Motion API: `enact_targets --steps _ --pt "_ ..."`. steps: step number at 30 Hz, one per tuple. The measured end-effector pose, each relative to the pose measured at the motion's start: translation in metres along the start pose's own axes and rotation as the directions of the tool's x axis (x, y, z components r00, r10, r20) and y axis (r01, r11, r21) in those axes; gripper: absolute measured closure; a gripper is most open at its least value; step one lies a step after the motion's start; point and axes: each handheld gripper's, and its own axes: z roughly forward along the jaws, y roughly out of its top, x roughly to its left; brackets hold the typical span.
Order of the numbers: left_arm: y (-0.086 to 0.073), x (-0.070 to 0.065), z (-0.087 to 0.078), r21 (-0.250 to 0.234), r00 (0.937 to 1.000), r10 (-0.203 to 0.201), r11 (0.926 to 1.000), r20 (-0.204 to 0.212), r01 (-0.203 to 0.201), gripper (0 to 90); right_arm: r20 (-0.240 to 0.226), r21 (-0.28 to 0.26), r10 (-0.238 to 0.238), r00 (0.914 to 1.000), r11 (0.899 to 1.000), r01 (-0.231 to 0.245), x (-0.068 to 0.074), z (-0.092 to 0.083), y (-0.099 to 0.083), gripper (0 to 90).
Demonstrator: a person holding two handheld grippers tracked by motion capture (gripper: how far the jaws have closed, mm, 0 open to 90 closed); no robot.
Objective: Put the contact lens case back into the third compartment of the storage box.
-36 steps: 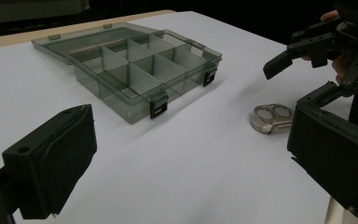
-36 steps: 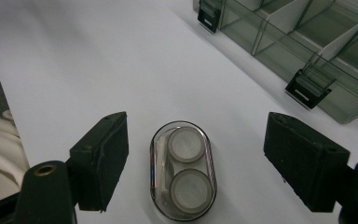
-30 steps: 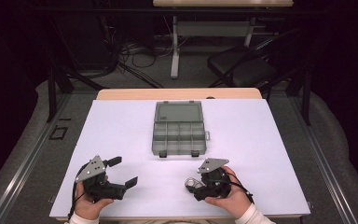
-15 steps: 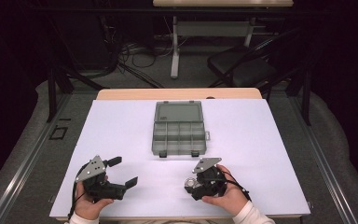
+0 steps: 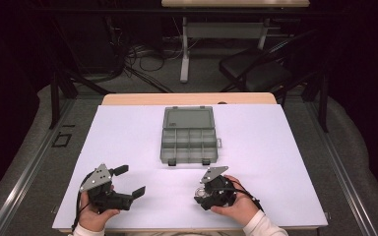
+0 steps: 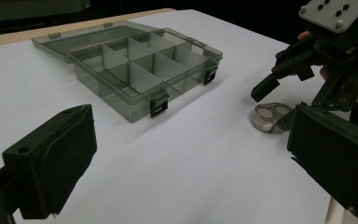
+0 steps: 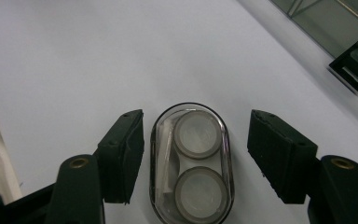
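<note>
A small clear oval case (image 7: 192, 163) with two round lids lies flat on the white table (image 5: 275, 147) at the near right. My right gripper (image 7: 196, 156) points down over it with one jaw on each side. Its jaws have just been closing, and a thin gap still shows at each pad, so it stands open. From the high view, the right gripper (image 5: 202, 194) hides most of the case. My left gripper (image 5: 132, 180) rests at the near left, open wide with nothing between its fingers. The left gripper view shows the case (image 6: 268, 116) under the right gripper (image 6: 275, 105).
A smoky clear organizer box (image 5: 189, 140) with several empty compartments sits mid-table, its lid (image 5: 188, 119) laid open flat behind it. Its black latches (image 6: 157, 105) face the near side. Beyond the table are a dark chair (image 5: 256, 73) and floor cables.
The right gripper's jaws have drawn in around the oval case, and that hand has shifted slightly left. The left gripper and the organizer box have stayed where they were.
</note>
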Motion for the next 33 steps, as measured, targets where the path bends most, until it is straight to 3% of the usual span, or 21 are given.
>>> enact_targets --steps 21,33 --pt "-0.0002 0.0002 0.0001 0.002 1.0000 0.003 1.0000 -0.009 -0.003 1.5 -0.022 0.039 0.006 0.9997 0.999 -0.005 0.0009 0.0066 -0.0022 43.3" --pt "-0.0004 0.0004 0.0003 0.000 1.0000 0.004 1.0000 -0.005 -0.004 1.5 -0.012 0.043 -0.001 0.9999 0.999 0.002 0.0012 0.0069 -0.0025 48.2"
